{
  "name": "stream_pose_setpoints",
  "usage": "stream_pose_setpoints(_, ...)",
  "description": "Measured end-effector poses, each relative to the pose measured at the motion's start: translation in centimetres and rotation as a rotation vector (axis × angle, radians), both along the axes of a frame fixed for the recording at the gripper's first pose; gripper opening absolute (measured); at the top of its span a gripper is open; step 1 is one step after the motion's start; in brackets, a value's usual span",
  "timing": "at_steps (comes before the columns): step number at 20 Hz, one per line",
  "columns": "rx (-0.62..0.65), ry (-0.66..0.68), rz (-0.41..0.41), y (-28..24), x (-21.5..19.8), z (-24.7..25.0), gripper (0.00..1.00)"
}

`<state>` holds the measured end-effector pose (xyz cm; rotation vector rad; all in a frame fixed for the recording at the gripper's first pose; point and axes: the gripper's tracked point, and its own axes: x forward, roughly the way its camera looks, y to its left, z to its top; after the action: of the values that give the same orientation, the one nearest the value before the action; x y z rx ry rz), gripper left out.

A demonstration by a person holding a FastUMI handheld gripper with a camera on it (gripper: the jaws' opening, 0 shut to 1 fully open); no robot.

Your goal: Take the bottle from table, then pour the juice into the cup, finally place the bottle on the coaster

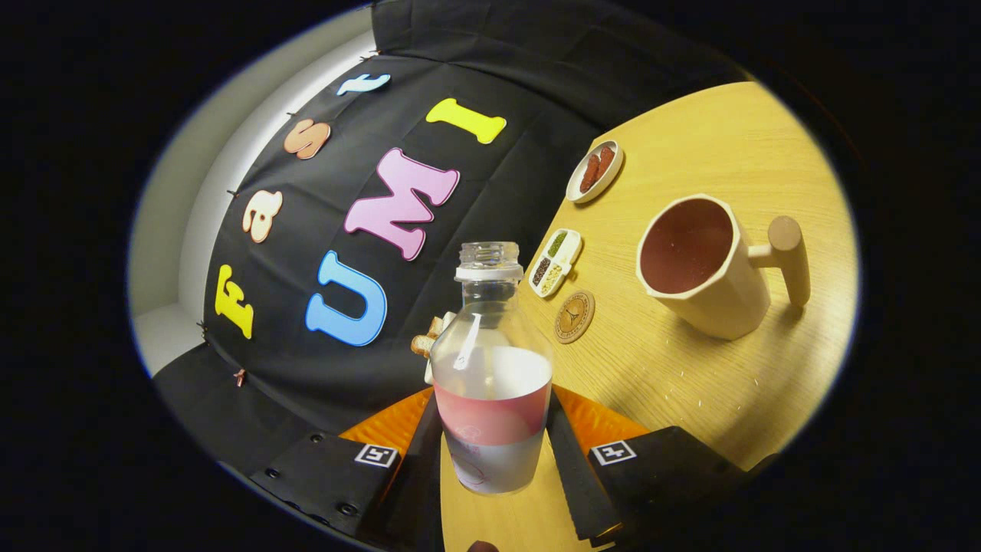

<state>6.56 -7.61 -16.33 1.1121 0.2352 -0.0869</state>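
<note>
A clear, uncapped bottle is pinched between both fingers of the gripper and held tilted above the wooden table. Beyond the fingers, a round coaster is seen beside a cream cup; two small dishes are set farther back.

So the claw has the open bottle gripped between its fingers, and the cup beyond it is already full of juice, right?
Not quite. The gripper view shows the claw gripping the open bottle between its fingers, but the cup beyond it holds no juice yet: only its bare brown inside shows.
</note>
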Motion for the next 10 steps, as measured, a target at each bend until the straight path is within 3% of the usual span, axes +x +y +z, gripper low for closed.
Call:
stream_pose_setpoints(6,0.211,0.005,-0.127,-2.2,0.6,-0.8,0.76)
stream_pose_setpoints(10,0.28,0.021,-0.159,-2.9,0.7,-2.0,0.76)
